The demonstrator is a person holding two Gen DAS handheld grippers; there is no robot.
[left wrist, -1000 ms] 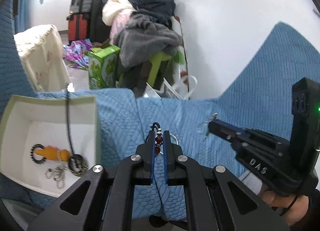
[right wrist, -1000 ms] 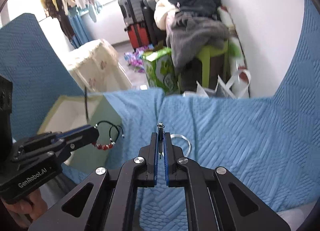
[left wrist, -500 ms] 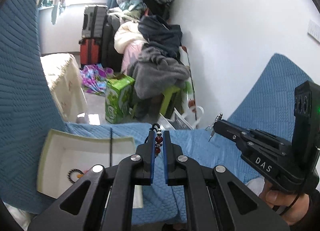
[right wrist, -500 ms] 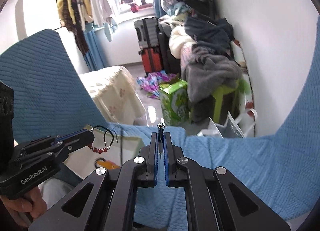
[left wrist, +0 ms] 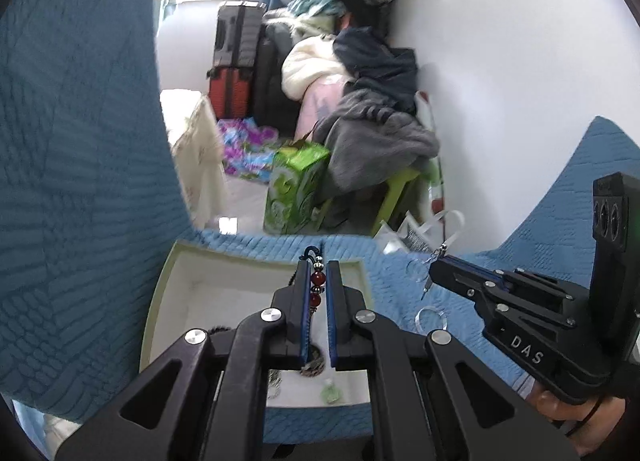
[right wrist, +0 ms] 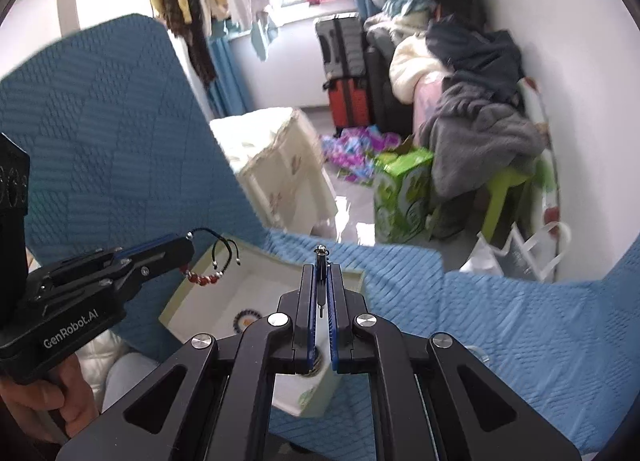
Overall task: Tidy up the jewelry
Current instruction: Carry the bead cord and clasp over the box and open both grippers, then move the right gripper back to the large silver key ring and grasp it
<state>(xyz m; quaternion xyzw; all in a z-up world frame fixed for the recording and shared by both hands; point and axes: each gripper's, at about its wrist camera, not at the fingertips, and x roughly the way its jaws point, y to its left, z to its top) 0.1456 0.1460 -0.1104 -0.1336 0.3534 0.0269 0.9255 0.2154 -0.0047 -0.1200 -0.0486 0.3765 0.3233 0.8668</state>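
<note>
Left gripper point(left wrist: 319, 285): fingers clamped on red-beaded black-cord bracelet point(left wrist: 316, 281), above open white cardboard box point(left wrist: 160, 293).
Right gripper point(right wrist: 321, 281): fingers pinch small silver metal charm point(right wrist: 320, 257).

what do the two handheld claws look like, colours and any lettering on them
Both are matte black plastic with silver screws on triangular cut-out linkages and blue pads lining the fingers. The left claw carries white "GenRobot.AI" lettering on its body; the right claw reads "DAS" in white, with a black camera block behind showing round lenses and a green glow. A bare hand grips the right one, a thin black cable looping below it.
</note>
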